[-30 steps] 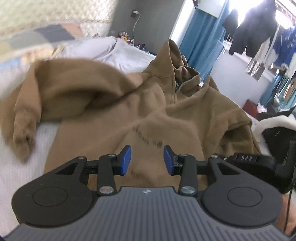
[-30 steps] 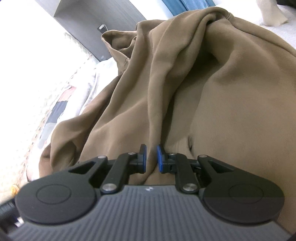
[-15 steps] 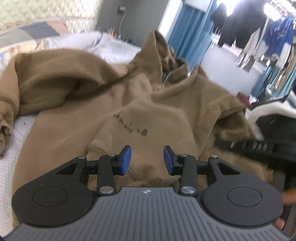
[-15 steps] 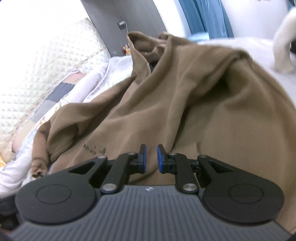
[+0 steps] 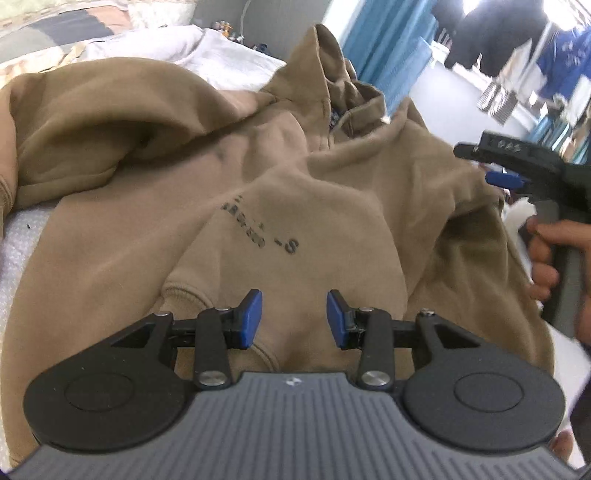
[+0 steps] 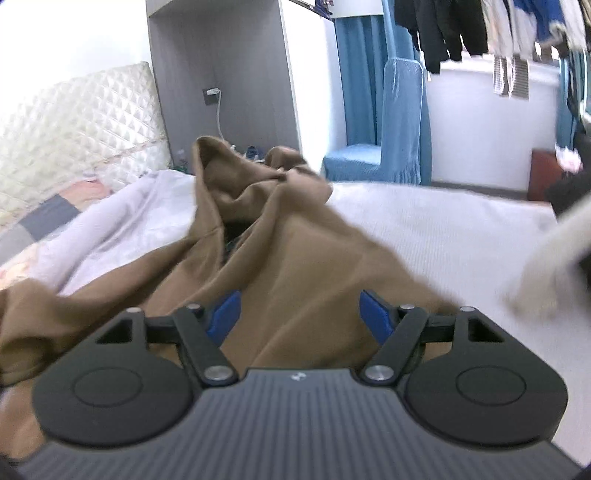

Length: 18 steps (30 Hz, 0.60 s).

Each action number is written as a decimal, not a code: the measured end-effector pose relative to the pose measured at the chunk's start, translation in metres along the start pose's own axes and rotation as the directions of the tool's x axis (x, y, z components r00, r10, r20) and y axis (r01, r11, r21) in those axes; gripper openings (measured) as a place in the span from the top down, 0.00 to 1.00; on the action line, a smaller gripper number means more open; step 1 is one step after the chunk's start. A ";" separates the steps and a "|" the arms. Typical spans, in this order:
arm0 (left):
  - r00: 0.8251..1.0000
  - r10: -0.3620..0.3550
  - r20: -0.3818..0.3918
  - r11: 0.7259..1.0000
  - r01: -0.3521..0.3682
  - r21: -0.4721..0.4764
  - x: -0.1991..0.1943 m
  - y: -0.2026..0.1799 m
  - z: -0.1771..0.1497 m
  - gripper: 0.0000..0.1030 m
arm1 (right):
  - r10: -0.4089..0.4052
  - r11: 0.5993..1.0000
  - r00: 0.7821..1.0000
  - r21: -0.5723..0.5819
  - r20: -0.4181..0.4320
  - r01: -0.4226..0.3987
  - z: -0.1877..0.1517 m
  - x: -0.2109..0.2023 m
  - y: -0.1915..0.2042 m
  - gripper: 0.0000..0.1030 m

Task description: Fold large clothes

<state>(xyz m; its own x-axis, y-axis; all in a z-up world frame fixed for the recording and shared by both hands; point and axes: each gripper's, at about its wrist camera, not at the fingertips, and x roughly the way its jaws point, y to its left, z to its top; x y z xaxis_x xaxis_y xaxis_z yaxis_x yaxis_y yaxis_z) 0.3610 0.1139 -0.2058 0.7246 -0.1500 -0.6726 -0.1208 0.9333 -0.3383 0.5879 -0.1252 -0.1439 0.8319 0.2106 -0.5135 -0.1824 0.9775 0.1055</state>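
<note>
Brown fleece covers most of the bed: a large hooded sweatshirt (image 5: 303, 206) lies spread on the white bedsheet (image 6: 436, 229), its hood (image 6: 236, 177) bunched up toward the head end near the quilted headboard (image 6: 81, 118), and dark printed lettering (image 5: 255, 232) shows on the chest. One sleeve (image 5: 85, 122) is folded over in a thick roll along the sheet's left side in the left wrist view, and a ribbed cuff or hem edge (image 5: 184, 291) sits just ahead of the left gripper (image 5: 294, 319). That gripper hovers low over the cloth with its blue pads (image 5: 251, 317) partway apart — nothing is pinched between them, the fabric lying beneath rather than in the gap. The right gripper (image 6: 299, 314) is over the sweatshirt's right side, near the sheet's bare right half; its jaws are opening and stand wide, with brown cloth seen in the space between the pads but neither pad pressing on it. In the left wrist view the same tool appears at the right edge, held by a hand (image 5: 546, 258) wrapped round its grey handle, above the garment's shoulder. Beyond the foot of the bed stand a blue covered chair (image 6: 391, 147) and blue curtains (image 6: 354, 74) — clothes (image 6: 454, 29) hang along the window above them.
</note>
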 end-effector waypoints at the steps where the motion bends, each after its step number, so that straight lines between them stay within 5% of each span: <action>1: 1.000 -0.003 0.010 1.000 0.003 -0.015 0.000 0.003 0.002 0.56 | -0.029 0.999 1.000 -0.024 -0.008 0.028 0.006 0.011 -0.002 0.34; 5: 0.999 -0.032 0.011 0.993 0.033 -0.110 0.009 0.020 0.008 0.56 | -0.139 0.971 0.990 -0.199 -0.025 0.131 0.014 0.060 -0.005 0.59; 9: 0.998 -0.065 0.024 0.985 0.068 -0.159 0.011 0.028 0.011 0.56 | -0.204 0.929 0.977 -0.329 -0.065 0.172 -0.001 0.093 -0.011 0.61; 18: 0.989 -0.119 0.082 0.982 0.130 -0.136 0.007 0.026 0.012 0.56 | -0.245 0.955 0.968 -0.184 -0.044 0.233 -0.025 0.118 -0.065 0.65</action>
<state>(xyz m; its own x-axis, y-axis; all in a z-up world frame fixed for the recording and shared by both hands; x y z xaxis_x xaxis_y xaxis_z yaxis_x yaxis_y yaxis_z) 0.3712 0.1408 -0.2111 0.7873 -0.2328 -0.5709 -0.1170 0.8528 -0.5090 0.6849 -0.1642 -0.2322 0.8271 -0.0359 -0.5609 -0.0769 0.9814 -0.1761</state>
